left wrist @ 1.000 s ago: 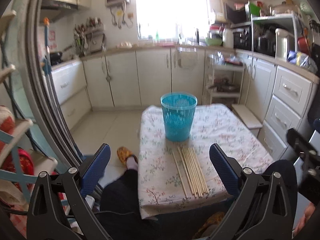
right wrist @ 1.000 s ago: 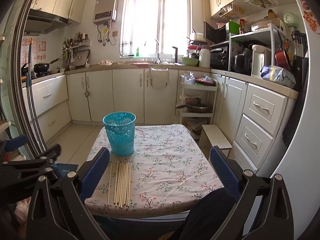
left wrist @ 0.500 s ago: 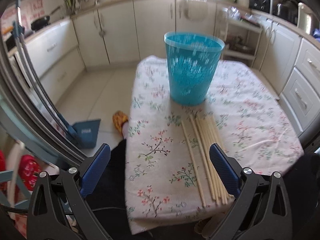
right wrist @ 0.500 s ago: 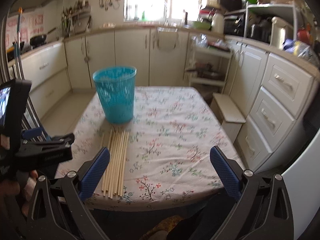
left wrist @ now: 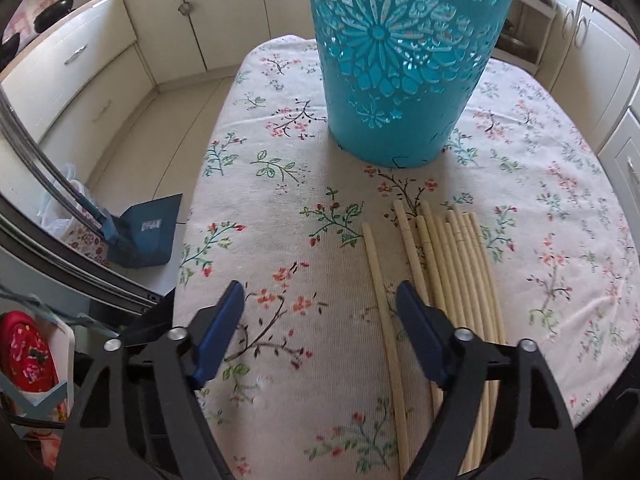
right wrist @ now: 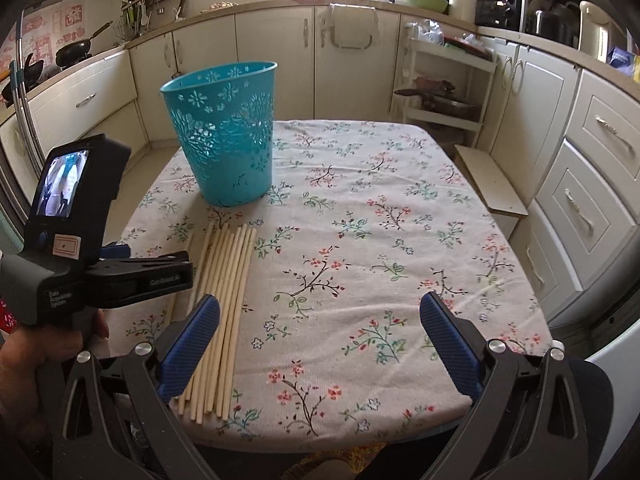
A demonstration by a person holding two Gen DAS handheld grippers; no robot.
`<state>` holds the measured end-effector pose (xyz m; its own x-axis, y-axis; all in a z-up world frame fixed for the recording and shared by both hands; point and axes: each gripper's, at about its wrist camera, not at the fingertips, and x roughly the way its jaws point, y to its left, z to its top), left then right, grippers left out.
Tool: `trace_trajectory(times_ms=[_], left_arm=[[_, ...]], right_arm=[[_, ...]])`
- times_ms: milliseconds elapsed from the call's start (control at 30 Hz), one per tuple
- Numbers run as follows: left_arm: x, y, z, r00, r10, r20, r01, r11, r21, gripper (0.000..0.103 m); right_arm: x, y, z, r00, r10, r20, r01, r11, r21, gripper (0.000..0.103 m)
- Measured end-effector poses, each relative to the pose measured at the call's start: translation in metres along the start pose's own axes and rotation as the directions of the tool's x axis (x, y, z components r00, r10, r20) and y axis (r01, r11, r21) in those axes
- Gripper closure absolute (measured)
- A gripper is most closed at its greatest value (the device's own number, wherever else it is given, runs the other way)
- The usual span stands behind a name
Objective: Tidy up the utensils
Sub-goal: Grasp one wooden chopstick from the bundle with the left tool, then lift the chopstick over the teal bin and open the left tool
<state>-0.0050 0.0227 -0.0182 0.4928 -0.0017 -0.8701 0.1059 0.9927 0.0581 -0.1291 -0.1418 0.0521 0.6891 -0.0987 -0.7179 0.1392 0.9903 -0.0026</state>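
Observation:
Several pale wooden chopsticks point(left wrist: 452, 272) lie side by side on the floral tablecloth point(left wrist: 280, 208), in front of a teal perforated basket point(left wrist: 404, 60). One chopstick point(left wrist: 380, 292) lies apart to the left of the bunch. My left gripper point(left wrist: 320, 312) is open and low over the cloth, with the lone chopstick between its fingers near the right one. In the right wrist view the chopsticks point(right wrist: 228, 292) lie left of centre, the basket point(right wrist: 226, 136) stands behind them, and the left gripper point(right wrist: 172, 272) reaches in from the left. My right gripper point(right wrist: 320, 328) is open and empty above the table's near edge.
Cream cabinets line the walls point(right wrist: 352, 64). A white rack with pans point(right wrist: 444, 92) and a low step stool point(right wrist: 488, 184) stand right of the table. A blue dustpan point(left wrist: 148, 236) lies on the floor to the left.
My left gripper has dropped and moved forward to the chopsticks, and its fingers have narrowed around the lone one. My right gripper has moved a little closer to the table.

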Motion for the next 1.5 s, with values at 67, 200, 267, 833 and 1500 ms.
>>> trace_trajectory(times_ms=[67,200,267,833,1500], left_arm=[[0.004,-0.001,0.002,1.000,-0.003,0.002,0.003,1.000,-0.001,0.039],[0.005,-0.005,0.004,0.999,-0.040,0.029,0.039,0.999,0.016,0.061],[0.003,-0.011,0.004,0.997,-0.065,0.039,0.064,0.997,0.043,0.088],[-0.161,0.033,0.085,0.829,-0.401,0.388,0.426,0.904,0.025,0.099],[-0.112,0.006,0.213,0.727,-0.114,0.677,0.273,0.953,-0.133,0.098]], right_arm=[[0.006,-0.001,0.002,1.000,0.007,-0.002,-0.007,1.000,0.003,0.007],[0.013,-0.002,0.004,1.000,0.015,0.000,-0.015,1.000,0.006,0.007],[0.016,-0.003,0.005,1.000,0.019,-0.001,-0.019,1.000,0.009,0.007],[0.043,-0.010,-0.006,0.998,0.048,-0.051,-0.046,0.998,0.037,0.007],[0.054,-0.006,-0.003,0.990,0.131,-0.044,-0.130,0.991,0.034,0.009]])
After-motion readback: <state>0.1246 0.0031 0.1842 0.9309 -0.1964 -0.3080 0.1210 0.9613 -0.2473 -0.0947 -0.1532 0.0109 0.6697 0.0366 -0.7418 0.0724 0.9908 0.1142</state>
